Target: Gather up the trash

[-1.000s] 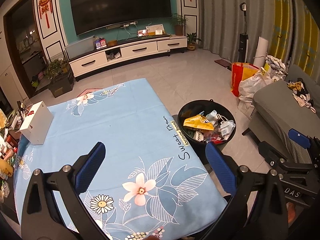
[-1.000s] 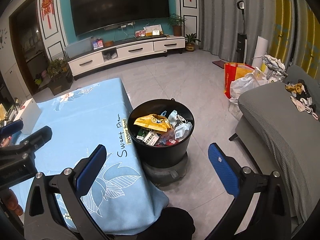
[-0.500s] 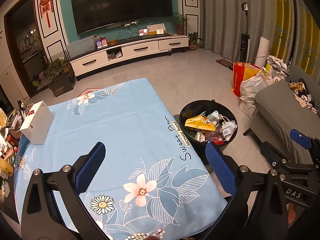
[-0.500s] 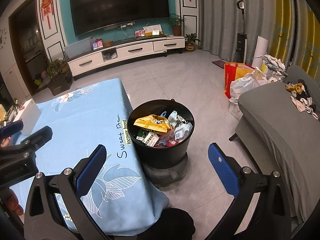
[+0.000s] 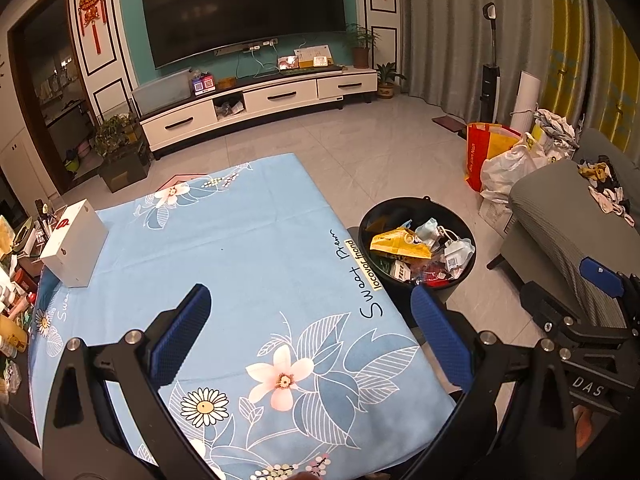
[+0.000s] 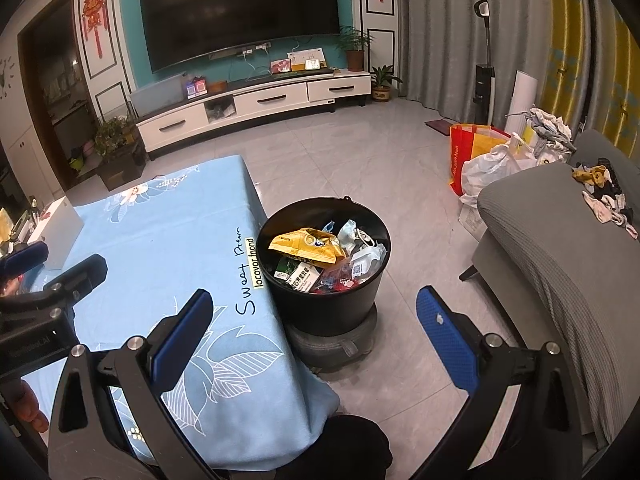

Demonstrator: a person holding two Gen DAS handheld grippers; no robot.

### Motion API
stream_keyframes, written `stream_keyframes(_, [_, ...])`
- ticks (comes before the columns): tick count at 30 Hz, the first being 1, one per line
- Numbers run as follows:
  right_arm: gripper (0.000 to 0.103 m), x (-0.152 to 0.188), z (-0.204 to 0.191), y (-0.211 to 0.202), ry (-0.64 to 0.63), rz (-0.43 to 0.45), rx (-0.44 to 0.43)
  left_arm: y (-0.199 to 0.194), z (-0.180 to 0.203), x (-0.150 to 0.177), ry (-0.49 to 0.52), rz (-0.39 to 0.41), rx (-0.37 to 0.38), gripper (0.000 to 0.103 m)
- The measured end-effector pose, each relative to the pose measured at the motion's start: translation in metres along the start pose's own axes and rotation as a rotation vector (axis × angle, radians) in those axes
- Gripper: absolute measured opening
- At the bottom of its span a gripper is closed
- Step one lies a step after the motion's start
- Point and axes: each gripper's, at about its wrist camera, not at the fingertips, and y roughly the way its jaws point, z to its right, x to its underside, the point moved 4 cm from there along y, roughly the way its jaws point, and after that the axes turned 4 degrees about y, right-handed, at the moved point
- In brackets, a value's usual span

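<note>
A black round bin [image 5: 452, 280] [image 6: 332, 308] stands on the floor at the right edge of the table, filled with trash: a yellow wrapper [image 6: 306, 246], face masks and small packets. My left gripper [image 5: 312, 316] hangs open over the blue floral tablecloth [image 5: 224, 248] with nothing between its blue pads. My right gripper [image 6: 314, 322] is open too, held low in front of the bin, its left pad over the cloth's corner and its right pad over the floor. Each gripper shows at the side of the other's view.
A white box [image 5: 74, 244] sits at the table's far left, with clutter beyond that edge. A grey sofa [image 6: 560, 248] with scattered cloth stands at the right. Bags [image 6: 484, 156] lie on the tiled floor. A TV cabinet [image 5: 256, 104] lines the far wall.
Both views have crept very slightly; the bin sits a touch further right in the left wrist view. Both grippers stay open and empty.
</note>
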Motion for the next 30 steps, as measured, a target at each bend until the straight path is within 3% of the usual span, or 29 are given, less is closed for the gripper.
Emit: stream_keyframes(30, [0.099,0.0028,0.0003,0.0015,-0.007,-0.003,0.002,0.0033,0.0034,0.0034,-0.001,-0.009,-0.007,0.1])
